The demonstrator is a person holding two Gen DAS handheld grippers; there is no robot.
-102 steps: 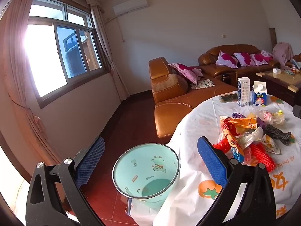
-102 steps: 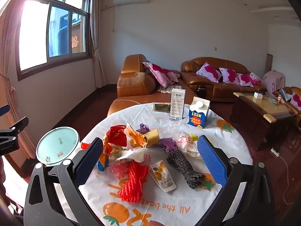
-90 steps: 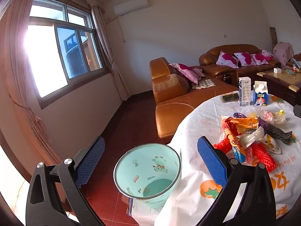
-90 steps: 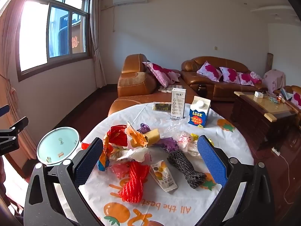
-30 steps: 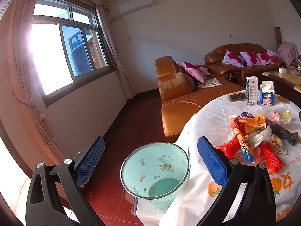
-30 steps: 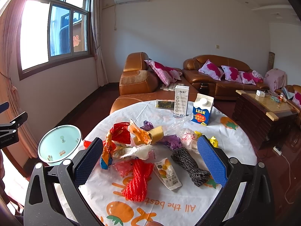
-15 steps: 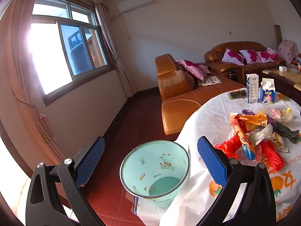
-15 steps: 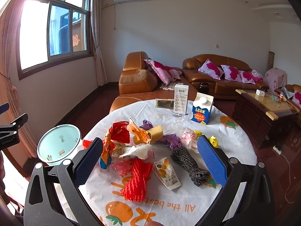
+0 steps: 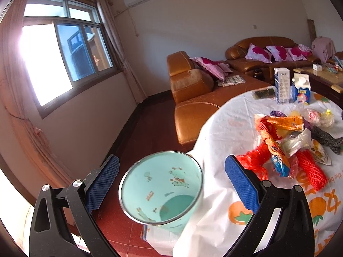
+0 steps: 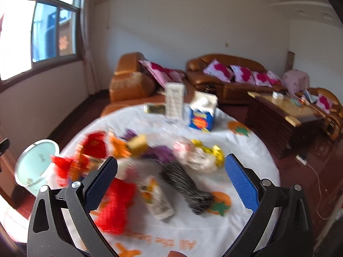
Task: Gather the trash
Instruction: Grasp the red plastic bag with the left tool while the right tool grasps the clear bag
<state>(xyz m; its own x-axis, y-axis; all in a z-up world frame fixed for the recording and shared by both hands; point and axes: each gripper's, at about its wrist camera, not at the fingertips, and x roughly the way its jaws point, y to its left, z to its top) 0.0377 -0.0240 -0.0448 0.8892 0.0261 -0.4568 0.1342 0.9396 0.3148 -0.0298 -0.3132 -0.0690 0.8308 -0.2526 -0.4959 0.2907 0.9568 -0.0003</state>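
Left wrist view sharp: left gripper [image 9: 171, 182] jaws spread wide, grasping nothing, above mint bin [image 9: 160, 185]; bin stands on floor touching edge of round table [image 9: 225, 128]; trash pile [image 9: 285, 141] on table beyond bin; right wrist view blurred: right gripper [image 10: 171, 182] released, empty, over pile; only here dark mesh bundle [image 10: 188, 186] shows whole, bin at far left.

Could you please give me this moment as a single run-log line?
left gripper: open, empty, above bin | right gripper: open, empty, over trash pile on table | bin: empty | right view blurred
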